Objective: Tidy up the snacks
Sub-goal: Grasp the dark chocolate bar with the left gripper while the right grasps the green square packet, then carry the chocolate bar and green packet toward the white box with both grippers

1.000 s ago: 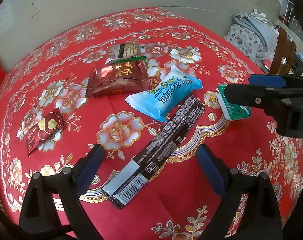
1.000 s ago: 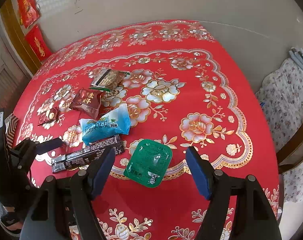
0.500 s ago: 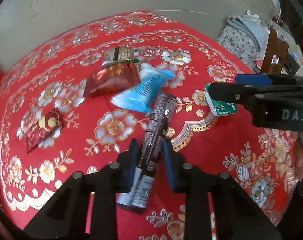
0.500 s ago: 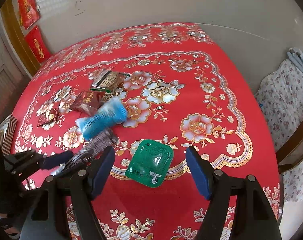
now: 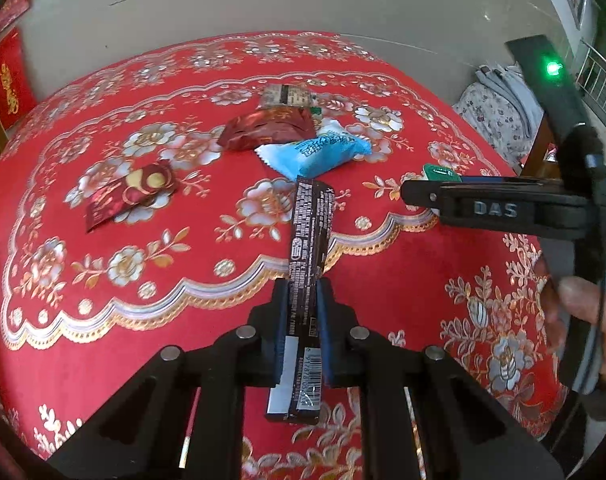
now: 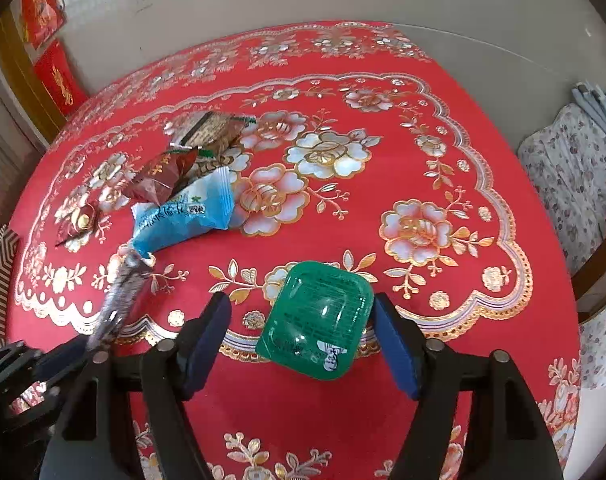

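Pinching the long black foil-wrapped snack bar [image 5: 309, 256] near its barcoded end, the left claw [image 5: 303, 312] holds it off the red flowered bench [image 5: 403, 280], so the pick-up step looks done and the carry comes next. The right claw [image 6: 301, 344] has just been narrowing around the green plastic jelly cup [image 6: 317, 320] on the bench; its right pad is touching or nearly so, the left clear, so closing remains. No container is visible.

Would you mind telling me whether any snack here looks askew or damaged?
Only the blue packet: it leans on the maroon packet rather than lying flat. Nothing looks torn or spilled.
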Available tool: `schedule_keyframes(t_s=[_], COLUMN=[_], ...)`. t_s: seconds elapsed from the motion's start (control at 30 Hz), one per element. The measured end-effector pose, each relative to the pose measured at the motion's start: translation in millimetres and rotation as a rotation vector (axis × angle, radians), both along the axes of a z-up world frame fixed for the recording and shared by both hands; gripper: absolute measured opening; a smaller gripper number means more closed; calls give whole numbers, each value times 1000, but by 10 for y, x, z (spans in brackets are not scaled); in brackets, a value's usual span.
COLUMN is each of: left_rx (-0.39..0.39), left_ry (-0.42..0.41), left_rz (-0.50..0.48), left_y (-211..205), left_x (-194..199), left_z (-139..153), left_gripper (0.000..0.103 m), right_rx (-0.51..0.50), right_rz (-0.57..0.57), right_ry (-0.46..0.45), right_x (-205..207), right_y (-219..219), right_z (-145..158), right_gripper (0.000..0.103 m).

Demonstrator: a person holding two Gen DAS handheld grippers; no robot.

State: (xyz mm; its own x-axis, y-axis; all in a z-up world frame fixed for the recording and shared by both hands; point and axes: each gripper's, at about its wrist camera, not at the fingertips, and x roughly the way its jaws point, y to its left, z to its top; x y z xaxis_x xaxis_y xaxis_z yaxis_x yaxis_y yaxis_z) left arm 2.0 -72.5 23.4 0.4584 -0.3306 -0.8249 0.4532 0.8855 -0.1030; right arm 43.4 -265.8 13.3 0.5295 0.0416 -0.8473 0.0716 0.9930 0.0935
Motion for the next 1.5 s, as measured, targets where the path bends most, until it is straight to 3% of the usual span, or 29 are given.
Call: schedule_keyframes(t_s=[0.07, 0.4, 0.83, 1.5], left_rx=[7, 21, 43, 46], left_ry=[-9, -48, -101, -119], left_rz=[23, 77, 157, 282], left_y=[48, 198, 396, 970], left_x=[-33, -177, -261, -347], left_z=[16, 94, 174, 233], left_gripper=[15, 15, 15, 15], right_rx=[-51, -41, -41, -6], right_rz=[-6, 21, 87, 235], right_ry=[-15, -31, -77, -129], right_x=[0, -185, -444, -640], right_y=[14, -6, 318, 1200], right_z=[12, 27, 81, 93], right_gripper=[48, 44, 44, 44])
